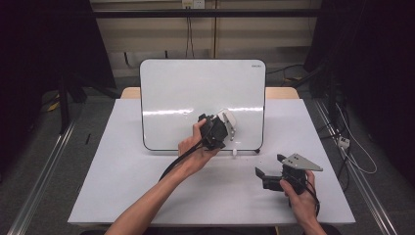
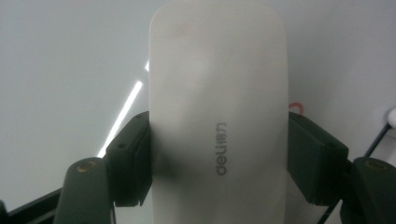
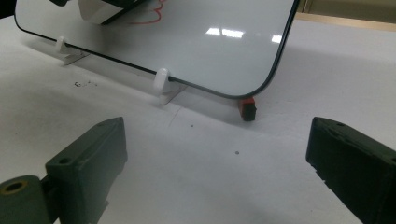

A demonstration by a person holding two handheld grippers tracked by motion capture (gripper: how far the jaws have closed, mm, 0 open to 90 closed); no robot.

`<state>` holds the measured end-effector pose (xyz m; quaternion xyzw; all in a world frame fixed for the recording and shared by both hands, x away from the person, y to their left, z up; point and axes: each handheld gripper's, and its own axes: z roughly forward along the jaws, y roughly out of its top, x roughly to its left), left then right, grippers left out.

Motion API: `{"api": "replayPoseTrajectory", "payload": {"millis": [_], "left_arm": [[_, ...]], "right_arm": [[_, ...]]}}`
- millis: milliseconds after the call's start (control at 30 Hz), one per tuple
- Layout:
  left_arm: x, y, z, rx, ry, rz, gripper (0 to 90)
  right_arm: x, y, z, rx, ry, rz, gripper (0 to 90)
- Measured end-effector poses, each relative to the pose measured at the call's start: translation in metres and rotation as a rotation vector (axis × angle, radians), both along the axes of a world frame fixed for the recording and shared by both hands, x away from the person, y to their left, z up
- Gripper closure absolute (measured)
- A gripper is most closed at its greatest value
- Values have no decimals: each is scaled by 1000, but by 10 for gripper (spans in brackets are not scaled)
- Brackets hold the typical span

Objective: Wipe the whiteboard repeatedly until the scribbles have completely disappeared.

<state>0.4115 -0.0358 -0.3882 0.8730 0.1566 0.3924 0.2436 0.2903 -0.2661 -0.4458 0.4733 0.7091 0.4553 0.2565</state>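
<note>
A white-faced whiteboard (image 1: 195,93) with a dark rim stands propped on the white table (image 1: 122,181). My left gripper (image 1: 224,125) is shut on a white board eraser (image 1: 229,119), held up against the lower right part of the board. In the left gripper view the eraser (image 2: 217,116) fills the gap between the jaws, both pads pressing its sides, with the board (image 2: 56,70) behind it. A red scribble (image 3: 156,14) shows on the board next to the eraser. My right gripper (image 1: 270,165) rests low over the table at the front right, open (image 3: 217,163), nothing between its jaws.
White clip feet (image 3: 161,79) hold the board's bottom edge. A small red and black piece (image 3: 247,108) lies under the board's lower right corner. The table's front edge is close behind my right hand. Dark curtains and cables surround the table.
</note>
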Motion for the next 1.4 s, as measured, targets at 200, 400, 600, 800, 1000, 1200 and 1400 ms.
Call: {"api": "replayPoseTrajectory", "payload": {"millis": [200,400,600,800,1000,1200,1400], "left_arm": [[-8,-7,-9,32,12,-36,311],[-17,-13,-20,22,27,-50,308],[-20,-15,-22,66,25,-72,306],[-18,-14,-22,39,36,-76,307],[-15,-13,-18,39,33,-65,309],[-9,-9,-11,-3,31,-47,310],[5,4,4,-51,32,-13,310]], "right_arm": [[0,0,0,0,2,-1,54],[0,0,0,-1,0,2,54],[0,0,0,-2,0,2,55],[0,0,0,-2,0,2,55],[0,-1,0,-2,0,4,55],[-1,-2,0,-2,0,4,54],[-1,-2,0,0,4,1,54]]}}
